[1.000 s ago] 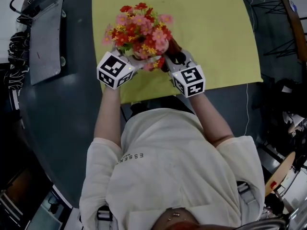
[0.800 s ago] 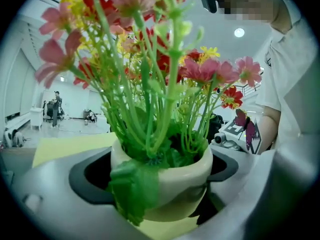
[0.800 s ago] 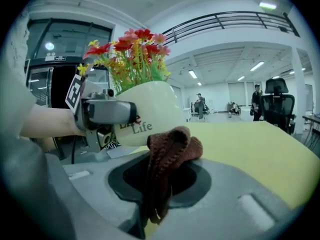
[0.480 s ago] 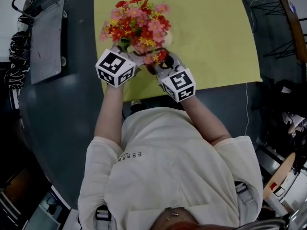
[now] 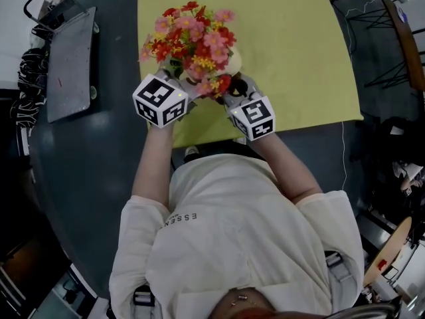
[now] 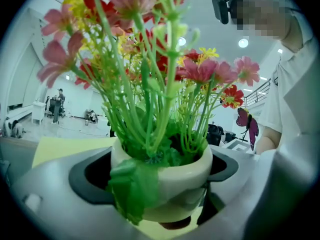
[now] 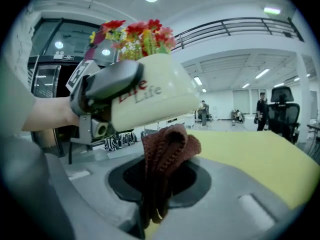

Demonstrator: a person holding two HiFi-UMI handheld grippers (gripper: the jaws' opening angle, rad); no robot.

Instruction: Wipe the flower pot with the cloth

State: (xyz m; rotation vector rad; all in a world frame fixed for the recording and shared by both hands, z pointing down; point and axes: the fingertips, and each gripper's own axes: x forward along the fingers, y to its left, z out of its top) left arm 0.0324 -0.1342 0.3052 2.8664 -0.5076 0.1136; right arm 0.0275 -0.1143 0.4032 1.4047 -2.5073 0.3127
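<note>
The pot (image 6: 175, 176) sits squarely between the left gripper's (image 6: 157, 184) fingers, cream and round, a dark pad pressed to its wall on either side. That gripper is closed as far as the pot lets it and has it firmly held. From the right gripper view the pot (image 7: 155, 96) is tilted, its rim and flowers (image 7: 132, 36) leaning away from the right fingers and its lower wall turned toward them, with red and grey lettering showing on its side. It appears raised clear of the mat (image 7: 250, 159).

The flowers (image 5: 192, 42) fan out above the left fingers, red, pink and yellow on green stems, and one green leaf (image 6: 132, 184) droops over the rim on the side nearest the camera. A purple butterfly ornament (image 6: 247, 126) pokes out past the right-hand pad.

Now the right gripper (image 7: 160, 179): its fingers are pinched together on the cloth (image 7: 167, 149), a brown knitted wad bunched between them. The cloth's top bulges up beyond the fingertips, right under the pot's lower wall. Whether it touches the pot, the views do not settle.

In the head view both grippers meet at the near edge of the yellow mat (image 5: 299, 45), the right gripper (image 5: 239, 95) just beside the pot (image 5: 234, 62). The mat lies on a dark table (image 5: 99, 165), and well off beyond the left fingers' outer side rests a grey tray (image 5: 70, 65).
</note>
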